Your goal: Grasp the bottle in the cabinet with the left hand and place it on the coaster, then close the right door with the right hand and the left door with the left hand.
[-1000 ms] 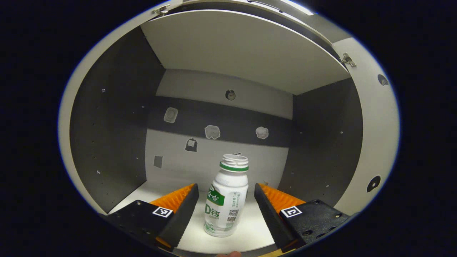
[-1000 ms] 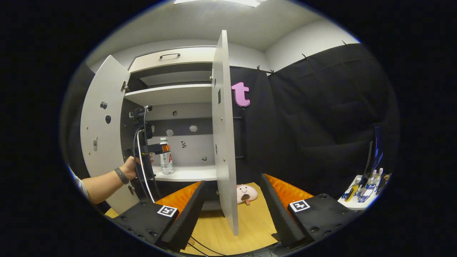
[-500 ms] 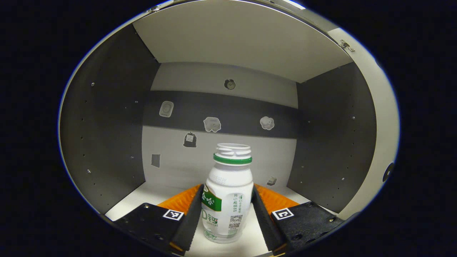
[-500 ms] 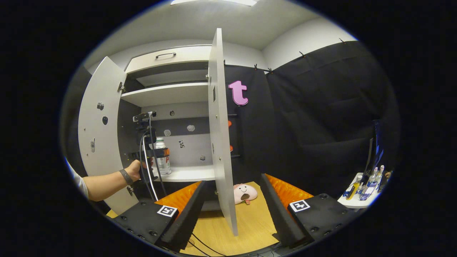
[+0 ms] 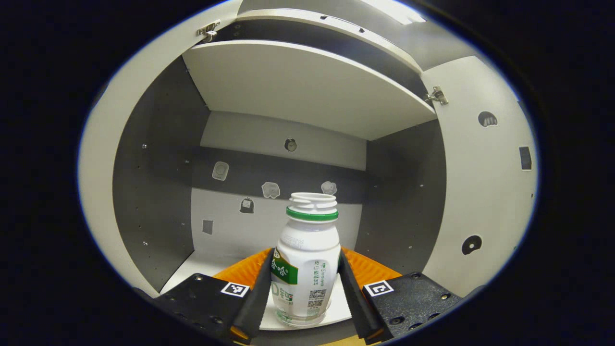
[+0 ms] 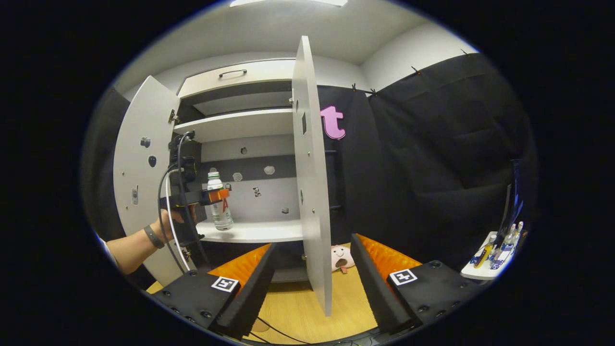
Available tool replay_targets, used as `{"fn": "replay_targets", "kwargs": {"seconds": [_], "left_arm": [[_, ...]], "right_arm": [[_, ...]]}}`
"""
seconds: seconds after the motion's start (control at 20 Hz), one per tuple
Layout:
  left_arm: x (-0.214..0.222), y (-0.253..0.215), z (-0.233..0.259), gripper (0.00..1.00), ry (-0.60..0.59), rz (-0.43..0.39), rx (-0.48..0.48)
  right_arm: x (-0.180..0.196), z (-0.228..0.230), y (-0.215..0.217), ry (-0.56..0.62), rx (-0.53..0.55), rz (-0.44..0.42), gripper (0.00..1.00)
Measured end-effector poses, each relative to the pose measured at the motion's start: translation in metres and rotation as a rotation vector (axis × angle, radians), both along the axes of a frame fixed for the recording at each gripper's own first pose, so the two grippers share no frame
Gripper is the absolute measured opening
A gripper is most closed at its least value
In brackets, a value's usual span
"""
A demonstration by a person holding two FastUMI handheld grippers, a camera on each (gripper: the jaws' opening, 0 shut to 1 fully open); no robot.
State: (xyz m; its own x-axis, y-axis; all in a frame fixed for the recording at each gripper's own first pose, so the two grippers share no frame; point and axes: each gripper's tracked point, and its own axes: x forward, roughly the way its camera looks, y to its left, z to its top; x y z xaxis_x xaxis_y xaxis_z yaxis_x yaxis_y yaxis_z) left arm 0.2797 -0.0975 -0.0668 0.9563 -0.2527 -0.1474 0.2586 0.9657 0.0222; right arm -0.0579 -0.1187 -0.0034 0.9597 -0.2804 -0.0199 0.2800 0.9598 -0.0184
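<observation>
Gripping a white bottle with a green neck ring, the left gripper has both fingers pressed flat against the bottle's sides at the front edge of the cabinet shelf, the bottle upright and uncapped; whether its base touches the shelf or hangs just clear of it is hard to tell from the left gripper view. Behind it, small stickers dot the cabinet's two-tone back wall, an upper shelf spans overhead, and the inner face of the right door stands open at the right. In the right gripper view, going from the left, the left door is swung wide open, a person's hand with a dark wristband holds the left gripper at the mouth of the cabinet with cables looping off it, and the bottle sits clamped between its fingers above the shelf's front edge. Just right of that, the right door juts edge-on toward the camera. The right gripper hovers low with its fingers spread wide and nothing between them, the door's lower edge in the gap farther off, above a wooden tabletop. A pink plush toy lies on the wood beyond the door, and a small white stand with bottles sits at far right.
</observation>
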Motion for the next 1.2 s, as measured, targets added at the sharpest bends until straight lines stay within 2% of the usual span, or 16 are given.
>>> {"fn": "replay_targets", "kwargs": {"seconds": [0.25,0.4,0.6,0.7,0.8,0.95,1.1,1.2], "left_arm": [[-0.067,0.003,-0.003,0.72,-0.017,-0.09,0.012],[-0.108,0.004,-0.027,0.73,-0.002,-0.124,0.004],[-0.151,0.004,-0.083,0.73,0.079,-0.147,-0.032],[-0.182,-0.009,-0.122,0.73,0.139,-0.238,-0.042],[-0.205,-0.02,-0.156,0.73,0.19,-0.309,-0.094],[-0.219,-0.017,-0.205,0.73,0.263,-0.301,-0.125],[-0.231,-0.014,-0.244,0.73,0.31,-0.29,-0.097],[-0.246,-0.017,-0.265,0.73,0.325,-0.326,-0.068]], "right_arm": [[0.0,0.007,0.016,-0.025,0.02,0.048,0.98],[0.003,0.009,0.026,-0.025,0.031,0.076,0.98],[0.007,0.013,0.034,-0.016,0.066,0.127,0.98],[0.01,0.017,0.031,-0.021,0.069,0.123,0.98],[0.013,0.023,0.029,-0.037,0.084,0.111,0.98],[0.019,0.027,0.027,-0.04,0.102,0.119,0.98],[0.023,0.029,0.018,-0.027,0.098,0.108,0.98],[0.023,0.028,0.011,-0.024,0.095,0.086,0.98]]}}
